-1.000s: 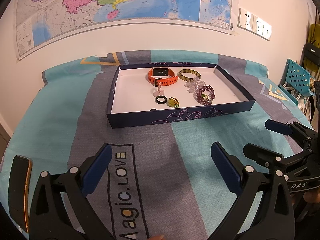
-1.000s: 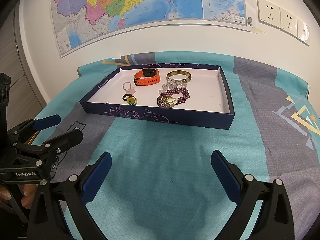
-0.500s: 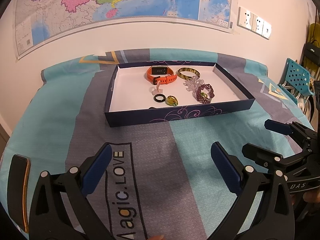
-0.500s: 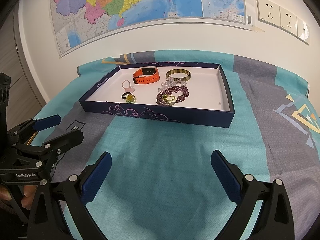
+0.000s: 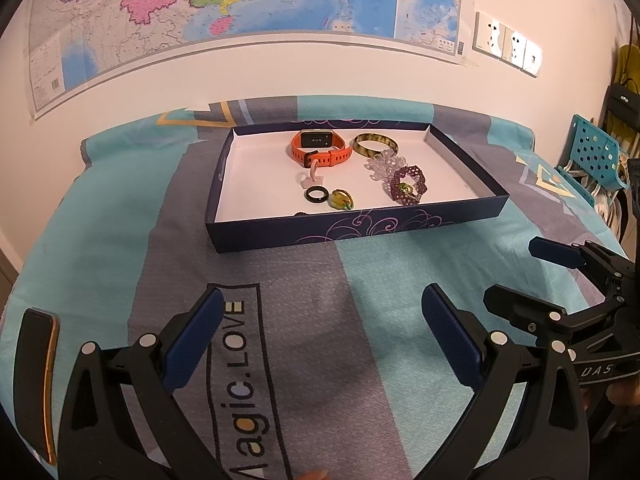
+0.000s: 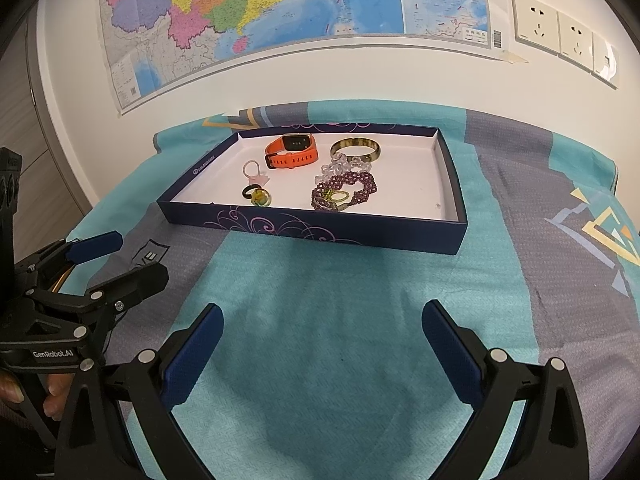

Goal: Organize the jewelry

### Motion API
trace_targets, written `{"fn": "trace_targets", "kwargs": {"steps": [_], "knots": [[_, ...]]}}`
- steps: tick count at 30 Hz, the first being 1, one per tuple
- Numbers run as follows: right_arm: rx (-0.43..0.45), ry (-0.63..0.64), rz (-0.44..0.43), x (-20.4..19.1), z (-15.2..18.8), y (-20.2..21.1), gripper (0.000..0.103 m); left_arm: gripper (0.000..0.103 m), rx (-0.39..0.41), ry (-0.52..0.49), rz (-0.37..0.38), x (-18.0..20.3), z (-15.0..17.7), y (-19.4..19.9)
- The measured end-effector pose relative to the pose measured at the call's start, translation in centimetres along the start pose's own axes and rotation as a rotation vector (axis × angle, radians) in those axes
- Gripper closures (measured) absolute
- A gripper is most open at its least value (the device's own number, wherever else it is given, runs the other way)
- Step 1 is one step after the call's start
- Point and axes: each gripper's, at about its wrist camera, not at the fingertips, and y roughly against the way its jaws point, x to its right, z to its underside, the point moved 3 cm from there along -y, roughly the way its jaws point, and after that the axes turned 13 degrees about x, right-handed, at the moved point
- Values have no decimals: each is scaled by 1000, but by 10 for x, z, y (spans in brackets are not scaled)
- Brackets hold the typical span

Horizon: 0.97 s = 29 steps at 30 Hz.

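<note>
Fingers (image 5: 450, 336) apart, short of tray (image 5: 360, 226)

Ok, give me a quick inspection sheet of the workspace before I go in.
Surface: patterned cloth, flat.
Job's things: tray holding orange watch, bangle, clear beads, purple bracelet, pink ring, black ring, yellow ring.
Clutter: phone at the cloth's left edge.
Grippers: left tool and right tool open, empty, short of the tray.
Cables: nothing seen.
Surroundings: map, sockets, blue chair.
</note>
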Motion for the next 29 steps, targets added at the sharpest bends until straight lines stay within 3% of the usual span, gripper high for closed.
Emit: {"fn": "trace_targets", "kwargs": {"steps": [23, 29], "knots": [[-4, 26, 9, 2, -1, 0, 7, 6, -21, 27, 9, -1, 2, -5], [-50, 58, 83, 41, -4, -3, 7, 6, -64, 32, -10, -12, 7, -14]]}}
